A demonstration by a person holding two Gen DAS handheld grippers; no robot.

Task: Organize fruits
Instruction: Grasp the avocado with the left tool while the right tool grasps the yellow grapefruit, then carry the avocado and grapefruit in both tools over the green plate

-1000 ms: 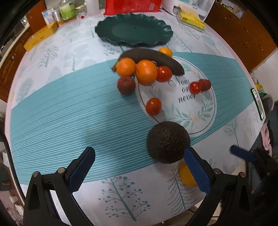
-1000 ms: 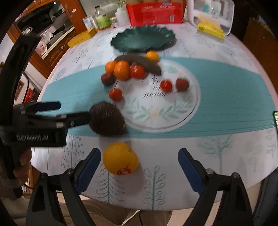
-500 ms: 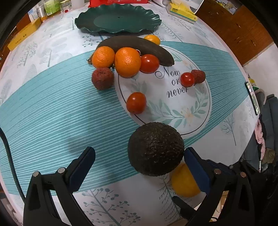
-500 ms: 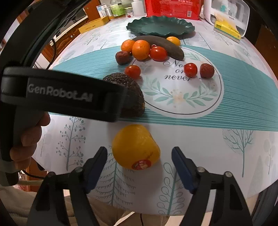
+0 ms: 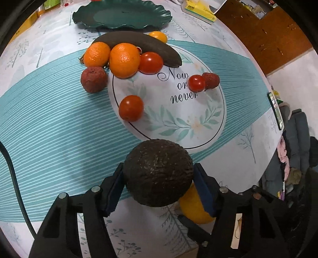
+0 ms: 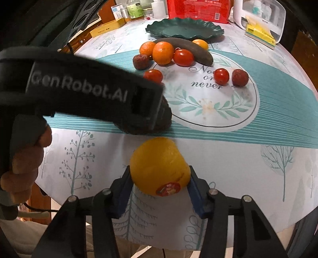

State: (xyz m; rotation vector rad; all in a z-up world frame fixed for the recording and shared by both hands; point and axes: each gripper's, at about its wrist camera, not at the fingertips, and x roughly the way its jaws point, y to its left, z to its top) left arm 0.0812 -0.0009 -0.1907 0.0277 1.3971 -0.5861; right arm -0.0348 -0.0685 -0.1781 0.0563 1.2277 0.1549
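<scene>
Left gripper: fingers clamped on the avocado, just near-side of the printed circle on the tabletop. Right gripper: fingers clamped on the yellow fruit, beside the avocado, nearer the tabletop edge.

My left wrist camera looks forward and down along its two fingers, hard up against the avocado that fills the near centre, with the table stretching to the far green plate. My right wrist camera sits just to the right at the near table edge, facing the same way, closest to the yellow fruit. It catches my left gripper's body crossing its left side. Both views share the avocado, the yellow fruit, the printed round mat, the cluster of oranges and tomatoes, and the green plate at the far end.
</scene>
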